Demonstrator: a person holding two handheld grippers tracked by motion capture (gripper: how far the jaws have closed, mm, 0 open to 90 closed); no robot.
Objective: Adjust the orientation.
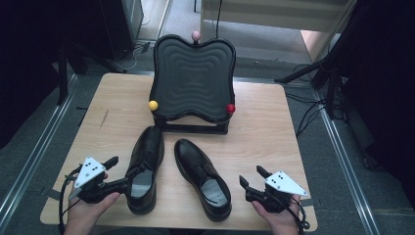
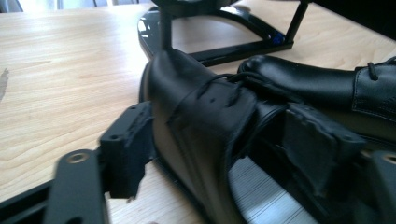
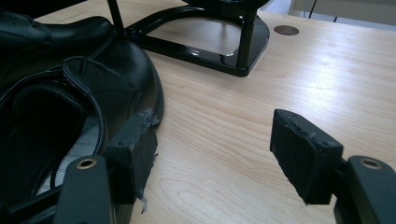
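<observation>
Two glossy black leather lace-up shoes lie on my pale, fine-grained wooden table (image 1: 274,127). My left gripper (image 2: 219,149) straddles the left shoe (image 1: 145,166) collar wall, one pad outside, one inside. My right gripper (image 3: 219,154) gapes empty just right of the right shoe (image 1: 203,178). Ahead stands a ribbed black wavy-edged stand (image 1: 192,81); grey floor surrounds.

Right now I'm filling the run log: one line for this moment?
left gripper: jaws astride left shoe side wall | right gripper: open, beside right shoe | shoe stand: empty

shoes (image 1: 147,166): glossy black leather | table (image 1: 264,132): pale matt wood | stand (image 1: 192,81): shiny black plastic
</observation>
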